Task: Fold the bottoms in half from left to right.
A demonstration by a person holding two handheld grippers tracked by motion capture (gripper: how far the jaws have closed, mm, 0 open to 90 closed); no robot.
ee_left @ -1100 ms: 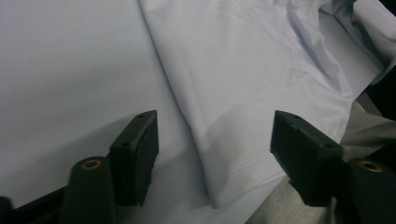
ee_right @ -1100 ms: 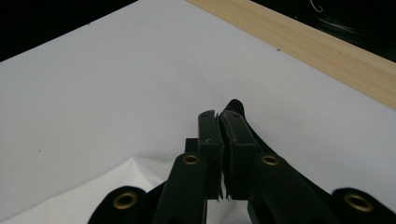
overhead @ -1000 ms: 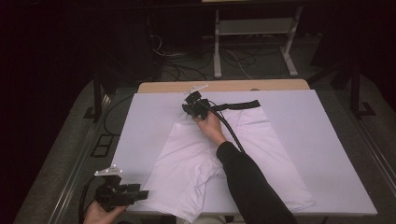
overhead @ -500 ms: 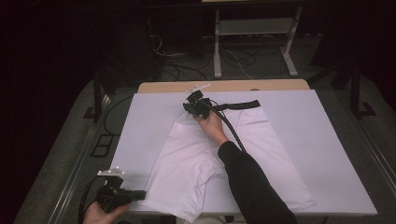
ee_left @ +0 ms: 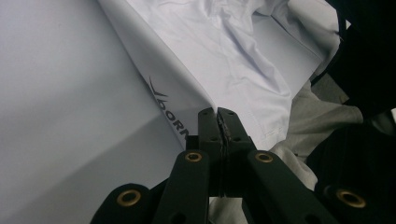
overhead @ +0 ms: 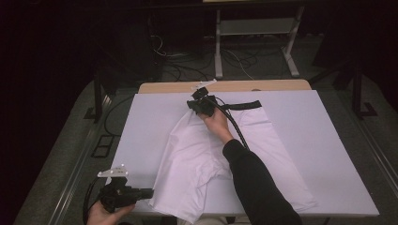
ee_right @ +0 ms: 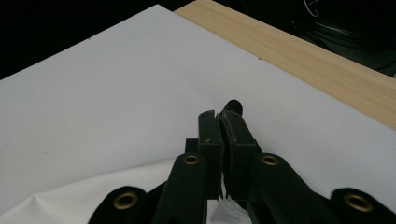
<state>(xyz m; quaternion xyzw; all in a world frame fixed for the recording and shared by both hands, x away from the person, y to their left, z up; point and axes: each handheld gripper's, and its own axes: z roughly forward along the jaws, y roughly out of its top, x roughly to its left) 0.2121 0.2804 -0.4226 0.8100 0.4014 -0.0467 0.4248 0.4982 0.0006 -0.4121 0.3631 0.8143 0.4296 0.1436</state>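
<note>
White shorts [overhead: 197, 154] with a black waistband [overhead: 246, 105] lie spread on the white-covered table [overhead: 328, 140]. At the near left corner my left gripper [overhead: 150, 192] is shut on the hem of one leg. In the left gripper view its jaws [ee_left: 218, 115] pinch the fabric edge beside a dark printed logo [ee_left: 169, 108]. Far across the table, my right gripper [overhead: 196, 107] is shut on the shorts at the waistband's left end. In the right gripper view a bit of white cloth [ee_right: 226, 207] shows between its closed jaws [ee_right: 219, 116].
A wooden strip [overhead: 263, 86] runs along the table's far edge. Behind it stand a metal rack [overhead: 256, 28] and floor cables [overhead: 178, 65]. A dark sleeve [overhead: 253, 178] crosses the shorts. Grey cloth [ee_left: 322, 121] lies past the near edge.
My left gripper's jaws have closed on the hem at the near left corner, and it has lifted slightly. The right gripper has stayed where it was.
</note>
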